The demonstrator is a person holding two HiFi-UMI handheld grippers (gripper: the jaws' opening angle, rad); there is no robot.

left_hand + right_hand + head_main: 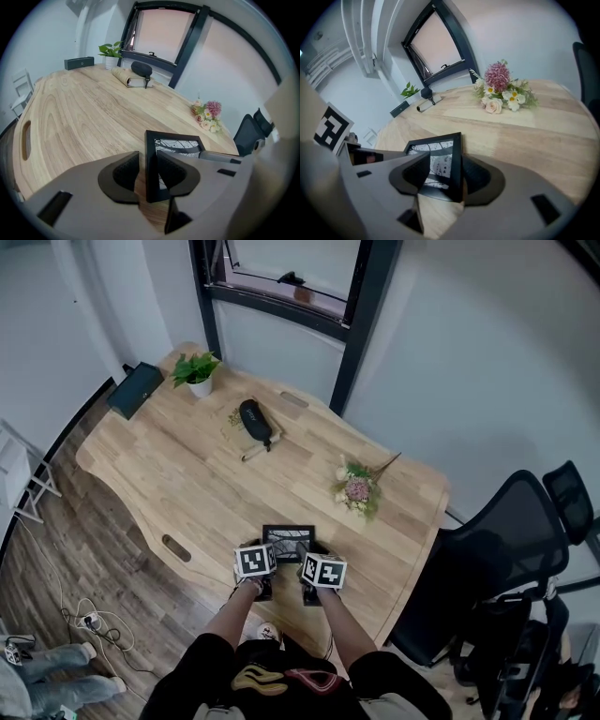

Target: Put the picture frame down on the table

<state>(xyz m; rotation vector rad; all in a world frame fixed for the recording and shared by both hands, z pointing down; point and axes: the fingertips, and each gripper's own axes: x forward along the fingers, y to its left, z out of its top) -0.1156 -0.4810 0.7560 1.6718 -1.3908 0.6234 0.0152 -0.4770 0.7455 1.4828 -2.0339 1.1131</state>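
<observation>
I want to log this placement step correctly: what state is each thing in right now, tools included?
picture frame: down on the table, face up, one side edge between each tool's jaws.
left tool: open, pads not clamping the frame.
right tool: open, jaws wide around the frame edge.
window: tilted ajar.
potted plant: upright.
flowers: lying on their side.
</observation>
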